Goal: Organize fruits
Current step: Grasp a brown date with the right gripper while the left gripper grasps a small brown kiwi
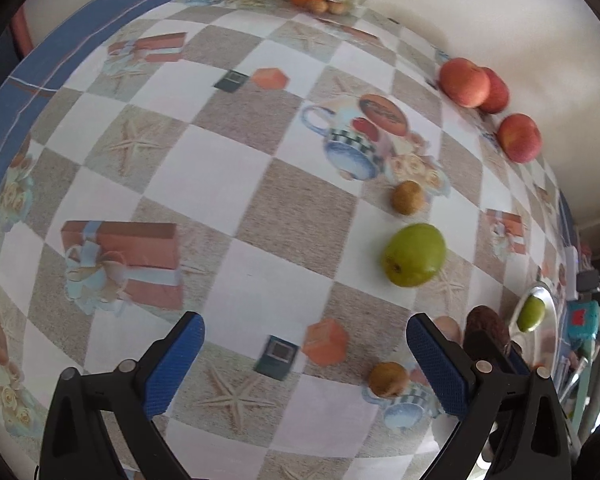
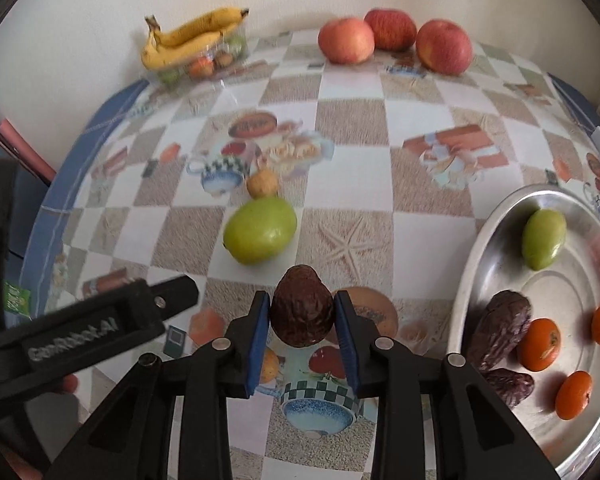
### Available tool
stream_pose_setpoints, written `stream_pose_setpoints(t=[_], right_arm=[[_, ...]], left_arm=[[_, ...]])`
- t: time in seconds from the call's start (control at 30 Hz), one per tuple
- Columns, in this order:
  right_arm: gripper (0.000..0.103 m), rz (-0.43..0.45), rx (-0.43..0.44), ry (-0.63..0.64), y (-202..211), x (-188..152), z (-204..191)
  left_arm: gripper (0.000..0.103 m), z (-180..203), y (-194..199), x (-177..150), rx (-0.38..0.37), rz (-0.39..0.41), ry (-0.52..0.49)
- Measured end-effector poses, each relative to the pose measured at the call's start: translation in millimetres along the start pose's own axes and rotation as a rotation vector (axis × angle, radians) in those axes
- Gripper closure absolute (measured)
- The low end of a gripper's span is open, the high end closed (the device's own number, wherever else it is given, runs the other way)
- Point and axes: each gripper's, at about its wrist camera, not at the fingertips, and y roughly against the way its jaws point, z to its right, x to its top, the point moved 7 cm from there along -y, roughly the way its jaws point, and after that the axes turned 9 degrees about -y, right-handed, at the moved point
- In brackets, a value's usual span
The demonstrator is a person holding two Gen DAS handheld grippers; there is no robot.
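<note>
My right gripper (image 2: 302, 312) is shut on a dark brown avocado (image 2: 302, 312) and holds it over the table, left of the metal bowl (image 2: 476, 248). The bowl holds a green fruit (image 2: 544, 238), two dark avocados (image 2: 500, 324) and three tangerines (image 2: 539, 344). A green mango (image 2: 260, 230) and a kiwi (image 2: 262, 184) lie on the table ahead. My left gripper (image 1: 304, 344) is open and empty above the table; the green mango (image 1: 414, 254) and two kiwis (image 1: 408, 197) (image 1: 389, 379) lie to its right.
Three red apples (image 2: 394, 28) stand by the back wall. A clear container (image 2: 204, 62) with bananas (image 2: 192, 38) on top is at the back left. The left gripper's body (image 2: 88, 332) shows at the lower left of the right wrist view. The patterned tablecloth (image 1: 228, 184) has a blue border.
</note>
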Motion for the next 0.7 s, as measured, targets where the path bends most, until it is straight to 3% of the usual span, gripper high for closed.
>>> stream_pose_setpoints(t=[0.1,0.2,0.37,0.57,0.7], right_arm=[[0.069,0.019,-0.014,-0.021,10.0,3.8,9.1],[0.069,0.048,-0.041,-0.044,22.5,7.7,23.4],[0.069,0.102,-0.057,-0.083,44.8,14.7,47.6],[0.069,0.126,-0.083,-0.098,56.3,15.2,65.8],[0.069,0.127,-0.089,-0.095,58.2,14.5,69.7]], left_arm=[[0.007,12.0,-2.1,-3.0,-0.042,-0.014,-0.035],[0.020,27.2,-6.7,-10.2,-0.091,-0.043,-0.065],[0.053,46.8,-11.8,-25.5,-0.154,-0.087,-0.092],[0.075,59.1,-12.8,-36.2,-0.156,-0.099,-0.127],[0.076,60.5,-12.9,-34.1,-0.142,-0.082,-0.128]])
